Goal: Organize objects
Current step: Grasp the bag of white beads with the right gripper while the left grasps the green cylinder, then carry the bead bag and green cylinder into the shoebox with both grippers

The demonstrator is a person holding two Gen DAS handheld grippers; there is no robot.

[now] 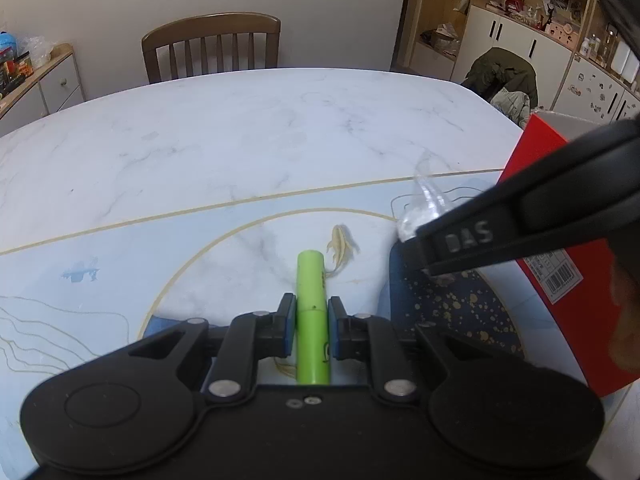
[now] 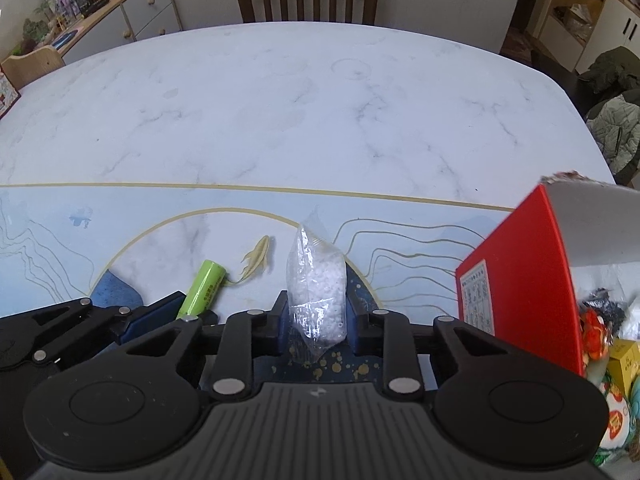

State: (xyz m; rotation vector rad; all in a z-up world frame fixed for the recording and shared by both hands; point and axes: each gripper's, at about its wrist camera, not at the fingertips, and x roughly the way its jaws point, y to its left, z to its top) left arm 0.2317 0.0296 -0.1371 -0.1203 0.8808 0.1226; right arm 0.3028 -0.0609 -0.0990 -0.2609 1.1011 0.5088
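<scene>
Home dining room: marble-look dining table (image 2: 280,112) with wooden slat-back chair (image 1: 212,46), cluttered sideboard (image 2: 120,12) holding toys and books, white cabinets with open shelves (image 1: 516,28), jacket draped over another chair (image 1: 504,72).

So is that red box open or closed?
Open: the red box shows its white inside wall, with colourful packets visible within.

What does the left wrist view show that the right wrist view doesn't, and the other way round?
Left wrist only: the green cylinder lying lengthwise between the left gripper jaws.

Right wrist only: packaged items inside the red box, and the right gripper closed on the clear bag of white granules.

Both: the cylinder, bag, red box, marble table and wooden chair.
</scene>
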